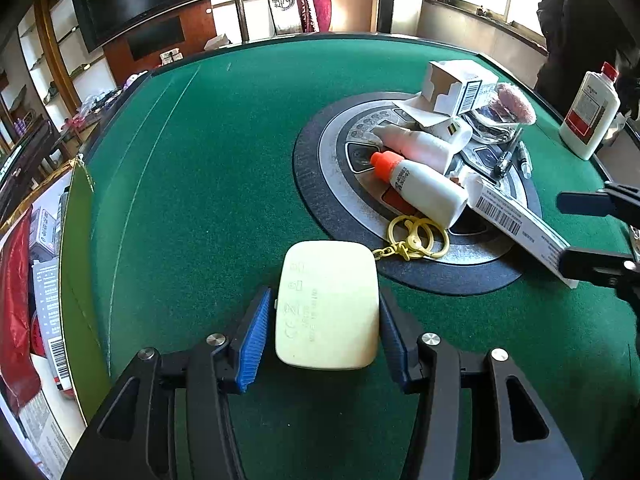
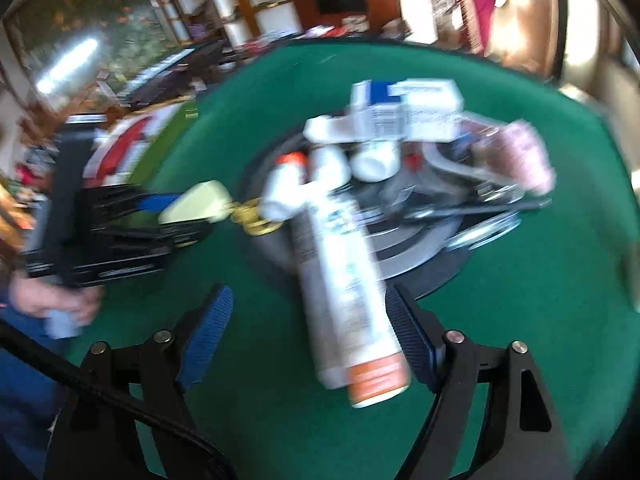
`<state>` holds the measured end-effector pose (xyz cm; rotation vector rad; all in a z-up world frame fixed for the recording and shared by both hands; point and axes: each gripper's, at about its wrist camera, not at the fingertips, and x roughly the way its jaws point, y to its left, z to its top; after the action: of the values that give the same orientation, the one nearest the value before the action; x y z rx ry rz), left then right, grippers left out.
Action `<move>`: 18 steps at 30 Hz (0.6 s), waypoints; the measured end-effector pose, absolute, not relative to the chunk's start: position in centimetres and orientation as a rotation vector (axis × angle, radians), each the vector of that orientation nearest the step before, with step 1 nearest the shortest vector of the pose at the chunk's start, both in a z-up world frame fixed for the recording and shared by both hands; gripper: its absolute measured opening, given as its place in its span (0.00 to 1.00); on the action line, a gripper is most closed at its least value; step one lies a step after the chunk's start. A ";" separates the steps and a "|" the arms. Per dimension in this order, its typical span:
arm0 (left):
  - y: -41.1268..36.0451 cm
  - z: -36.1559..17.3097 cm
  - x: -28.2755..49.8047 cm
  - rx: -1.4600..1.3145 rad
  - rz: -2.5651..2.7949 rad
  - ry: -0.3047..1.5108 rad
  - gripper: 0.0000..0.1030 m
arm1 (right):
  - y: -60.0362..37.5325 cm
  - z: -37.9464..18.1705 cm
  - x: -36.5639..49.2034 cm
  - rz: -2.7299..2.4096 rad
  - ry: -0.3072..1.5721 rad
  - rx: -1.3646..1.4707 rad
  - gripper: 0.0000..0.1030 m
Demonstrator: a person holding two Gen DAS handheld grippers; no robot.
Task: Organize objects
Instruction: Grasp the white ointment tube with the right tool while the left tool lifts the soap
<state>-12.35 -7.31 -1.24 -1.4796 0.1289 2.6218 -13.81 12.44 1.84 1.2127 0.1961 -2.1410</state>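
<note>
A cream rounded device with yellow key rings lies flat on the green felt table. My left gripper straddles it, and a thin gap shows beside the blue left pad, so it is open. In the blurred right wrist view the same device sits in the left gripper. A long white carton with an orange end lies between the wide-open fingers of my right gripper, close to the right finger. The left wrist view shows this carton and the right gripper at the right edge.
A pile rests on the table's round centre console: an orange-capped white bottle, another bottle, an open carton, a pink puff, pens. A red-capped bottle stands far right. A box of packages sits left.
</note>
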 end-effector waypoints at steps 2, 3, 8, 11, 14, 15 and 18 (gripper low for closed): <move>-7.3 -1.3 -12.4 -1.478 2.622 0.127 0.46 | 12.3 1.3 -14.1 -2.118 0.172 1.220 0.77; -7.2 -1.3 -12.4 -1.477 2.623 0.131 0.46 | 12.1 1.0 -14.0 -2.129 0.186 1.222 0.77; -7.3 -1.3 -12.5 -1.465 2.615 0.119 0.40 | 11.7 0.4 -14.3 -2.197 0.170 1.231 0.38; -7.2 -1.4 -12.5 -1.462 2.611 0.107 0.40 | 11.5 0.8 -13.5 -2.172 0.123 1.242 0.26; -7.5 -1.2 -12.5 -1.454 2.594 0.071 0.40 | 11.3 1.2 -12.3 -2.168 0.091 1.229 0.26; -7.6 -1.0 -12.5 -1.448 2.596 0.061 0.40 | 11.2 1.4 -12.1 -2.171 0.083 1.229 0.26; -7.8 -0.6 -12.4 -1.430 2.600 0.046 0.40 | 11.4 2.0 -11.9 -2.160 0.009 1.212 0.26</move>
<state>-12.44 -7.81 -0.59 -1.4303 0.0465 2.6001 -11.90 11.38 2.03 1.2120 0.0088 -2.1604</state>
